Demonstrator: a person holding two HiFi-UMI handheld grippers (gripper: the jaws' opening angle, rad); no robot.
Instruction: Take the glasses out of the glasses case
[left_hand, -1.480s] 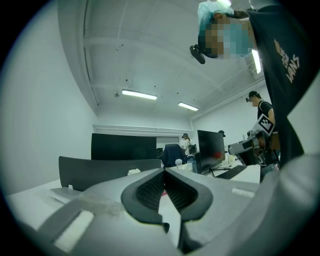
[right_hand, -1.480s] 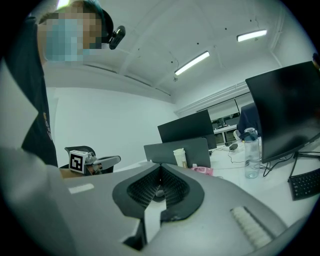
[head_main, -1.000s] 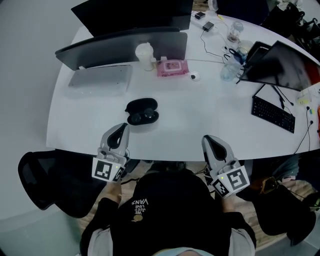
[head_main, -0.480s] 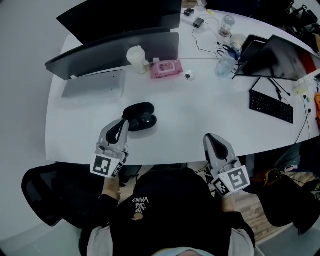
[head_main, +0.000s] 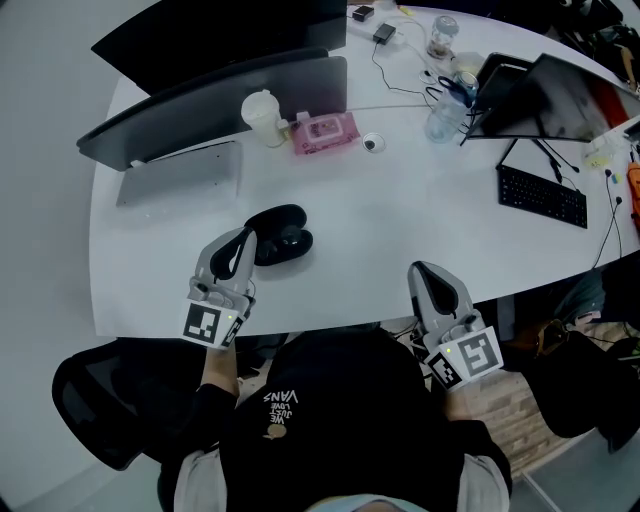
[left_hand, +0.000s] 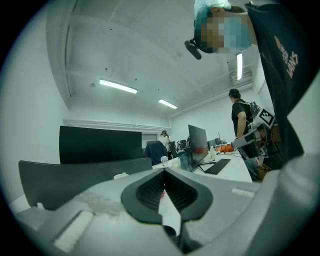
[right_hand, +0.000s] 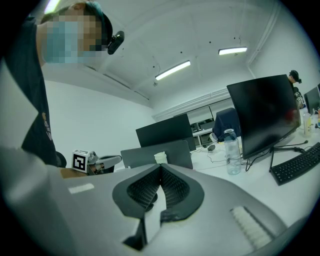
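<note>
Glasses case (head_main: 281, 234), black rounded oval, on smooth white curved table (head_main: 400, 230)

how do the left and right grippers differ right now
The left gripper reaches over the table, its tip right beside the case; the right gripper sits at the table's near edge, well apart from it. The left one angles toward the case; the right one points at bare table. Both have jaws shut and hold nothing.
</note>
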